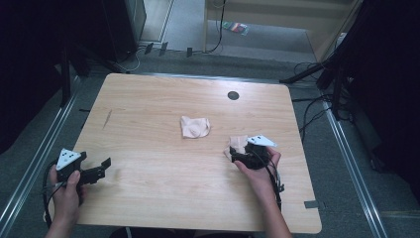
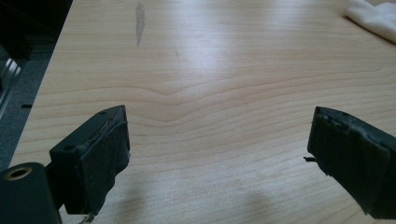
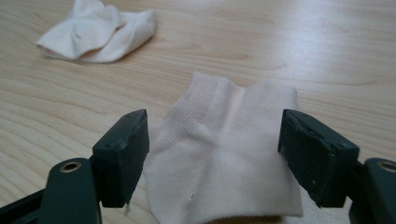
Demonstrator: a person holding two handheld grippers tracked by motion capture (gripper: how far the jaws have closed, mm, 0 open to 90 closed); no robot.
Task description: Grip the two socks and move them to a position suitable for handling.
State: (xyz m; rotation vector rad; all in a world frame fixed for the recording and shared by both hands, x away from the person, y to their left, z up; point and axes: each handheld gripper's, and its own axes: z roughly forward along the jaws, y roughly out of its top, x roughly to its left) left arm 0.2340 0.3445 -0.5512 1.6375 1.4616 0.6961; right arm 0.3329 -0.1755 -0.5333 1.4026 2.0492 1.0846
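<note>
Evidently the flat pale-peach knitted sock [image 3: 224, 163] lies on the light wooden surface [image 1: 163, 163] near its right edge, between the spread jaws of the right tool [image 3: 212, 154] — straddled, not yet pinched, which looks like lining up for a grasp. A second, crumpled cream sock [image 1: 194, 127] sits apart near the middle, while the left tool [image 2: 219, 149] hangs with jaws apart over bare wood at the left — seemingly waiting.
</note>
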